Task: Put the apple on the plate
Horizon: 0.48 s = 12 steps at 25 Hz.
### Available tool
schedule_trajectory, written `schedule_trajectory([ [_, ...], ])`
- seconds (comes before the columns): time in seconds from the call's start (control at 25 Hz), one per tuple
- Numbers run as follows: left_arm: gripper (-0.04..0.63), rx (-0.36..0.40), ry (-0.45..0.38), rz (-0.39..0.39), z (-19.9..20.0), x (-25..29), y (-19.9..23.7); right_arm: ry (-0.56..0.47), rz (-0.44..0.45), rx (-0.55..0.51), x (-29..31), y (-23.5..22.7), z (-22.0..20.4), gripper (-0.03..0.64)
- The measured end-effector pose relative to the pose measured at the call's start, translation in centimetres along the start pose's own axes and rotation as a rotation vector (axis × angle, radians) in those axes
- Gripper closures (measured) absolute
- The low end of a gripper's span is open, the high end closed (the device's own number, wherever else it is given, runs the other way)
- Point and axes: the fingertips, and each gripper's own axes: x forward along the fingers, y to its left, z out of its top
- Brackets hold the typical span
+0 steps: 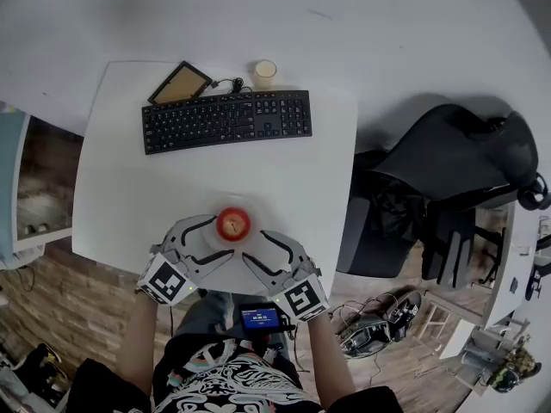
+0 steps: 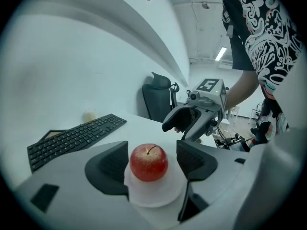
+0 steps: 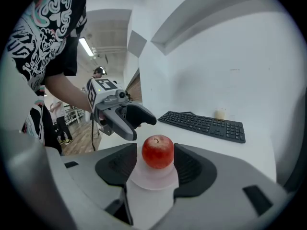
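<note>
A red apple [image 1: 233, 224] sits upright on a small white plate [image 1: 248, 237] near the front edge of the white table [image 1: 129, 196]. My left gripper [image 1: 216, 237] comes at it from the lower left, my right gripper [image 1: 256, 247] from the lower right; both are open. In the left gripper view the apple [image 2: 149, 162] stands on the plate [image 2: 156, 198] between that gripper's [image 2: 152, 161] dark pads, with small gaps either side. The right gripper view shows the apple [image 3: 158, 151] on the plate [image 3: 149, 180] between its own [image 3: 156, 161] pads, not squeezed.
A black keyboard [image 1: 226, 120] lies across the far part of the table, with a cork-faced pad [image 1: 179, 83] and a small cup [image 1: 264, 72] behind it. A black office chair [image 1: 448, 157] and cluttered floor are to the right. The table's front edge runs just below the plate.
</note>
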Motion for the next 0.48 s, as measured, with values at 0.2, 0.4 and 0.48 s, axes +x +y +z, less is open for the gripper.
schedule_trajectory([
  [0.2,0.581,0.030,-0.043,0.080,1.7,-1.5,0.6,-0.063,-0.197,-0.018,-1.7,-1.8,2.4,0.583],
  [0.4,0.581,0.040,-0.088,0.124,3.0,-2.7,1.1,-0.146,-0.261,0.101,-3.1,-2.2,3.4,0.586],
  [0.48,0.581,0.046,-0.111,0.135,3.8,-3.4,1.0,-0.158,-0.294,0.100,-3.8,-2.2,3.9,0.586],
])
